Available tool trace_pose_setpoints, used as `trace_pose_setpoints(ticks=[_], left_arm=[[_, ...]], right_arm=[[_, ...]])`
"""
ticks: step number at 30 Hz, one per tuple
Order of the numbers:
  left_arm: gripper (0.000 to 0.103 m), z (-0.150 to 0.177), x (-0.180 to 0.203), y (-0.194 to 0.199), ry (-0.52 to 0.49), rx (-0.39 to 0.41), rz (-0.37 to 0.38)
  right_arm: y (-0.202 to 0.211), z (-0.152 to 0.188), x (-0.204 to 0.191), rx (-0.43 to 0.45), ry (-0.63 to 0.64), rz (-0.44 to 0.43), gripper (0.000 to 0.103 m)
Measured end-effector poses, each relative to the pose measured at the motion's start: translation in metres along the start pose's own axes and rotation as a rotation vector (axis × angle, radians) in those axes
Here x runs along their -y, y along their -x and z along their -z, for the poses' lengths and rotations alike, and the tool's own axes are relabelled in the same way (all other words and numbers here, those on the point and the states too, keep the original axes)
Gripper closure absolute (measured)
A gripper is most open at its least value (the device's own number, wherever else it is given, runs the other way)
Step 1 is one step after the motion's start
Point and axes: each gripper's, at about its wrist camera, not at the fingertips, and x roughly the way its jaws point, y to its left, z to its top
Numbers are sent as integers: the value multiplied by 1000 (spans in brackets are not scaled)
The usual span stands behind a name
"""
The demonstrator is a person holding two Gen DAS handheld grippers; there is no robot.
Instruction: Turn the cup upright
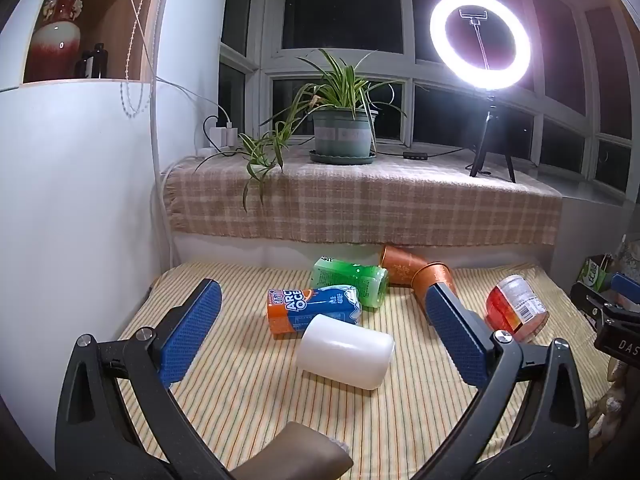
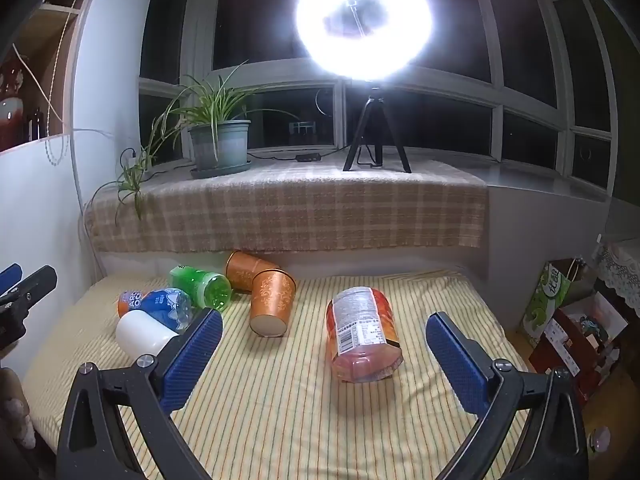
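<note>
Here, a striped yellow cloth (image 1: 280,408) covered a low surface scattered with containers, all lying on their sides. The left gripper (image 1: 320,312) hovered above the cloth with its blue-padded jaws spread wide and nothing between them. Just ahead of it lay a white cup (image 1: 346,356), on its side with one flat end towards the camera. Touching the cup's far side was a blue and orange bottle (image 1: 312,310), and behind that a green bottle (image 1: 352,282).

Further back, near the wall, two orange cups (image 2: 262,284) lay tipped over, one resting against the other. From the right wrist view, the nearer orange cup showed its flat base to the camera, while its rim pointed back towards the other cup.

The right gripper (image 2: 324,346) also hung over the cloth, its jaws wide apart and empty. Between its fingers, a little ahead, lay a red-labelled jar (image 2: 362,334) on its side, well apart from the orange cups.

Behind the cloth rose a ledge draped in a checked blanket (image 1: 360,200). On it stood a potted spider plant (image 1: 344,128) in a grey-green pot and a glowing ring light (image 1: 480,40) on a small black tripod, in front of dark windows. A red and white vase (image 1: 60,32) sat in a wall niche at upper left.
</note>
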Motion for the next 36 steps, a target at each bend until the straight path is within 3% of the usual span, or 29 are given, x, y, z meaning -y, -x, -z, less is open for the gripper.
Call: trace_pose_setpoints(ticks=[36], left_arm=[[0, 8, -2, -10, -15, -10, -7]], right_arm=[[-5, -6, -8, -8, 11, 0, 0]])
